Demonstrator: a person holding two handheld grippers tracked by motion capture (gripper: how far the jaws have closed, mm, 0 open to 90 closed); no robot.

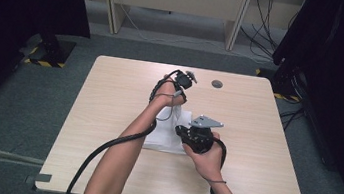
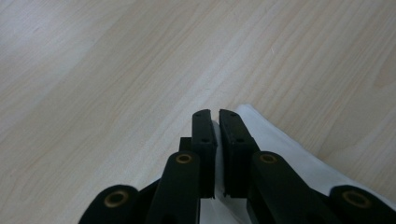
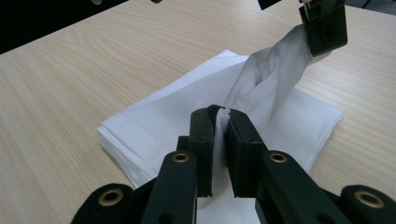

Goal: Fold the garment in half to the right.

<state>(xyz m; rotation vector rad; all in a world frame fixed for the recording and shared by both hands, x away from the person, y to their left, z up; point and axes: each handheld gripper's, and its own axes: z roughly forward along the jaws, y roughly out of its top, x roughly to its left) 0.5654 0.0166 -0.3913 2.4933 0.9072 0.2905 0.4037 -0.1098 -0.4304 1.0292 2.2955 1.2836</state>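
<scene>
Overhead, the white cloth (image 1: 168, 129) lies mid-table (image 1: 109, 99), mostly hidden under both forearms, with the left gripper (image 1: 179, 94) and right gripper (image 1: 190, 132) over it, jaws hard to make out. Left gripper view: jaws nearly together, pinching a thin cloth (image 2: 289, 149) edge, rest cut off. Right gripper view: right gripper (image 3: 223, 122) clamped on a cloth (image 3: 187, 121) fold, the left gripper (image 3: 323, 32) lifting a twisted corner, its body cropped.

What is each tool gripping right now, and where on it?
Both hold the white cloth: the left tool pinches a lifted edge, and the right tool clamps the same raised fold lower down.
</scene>
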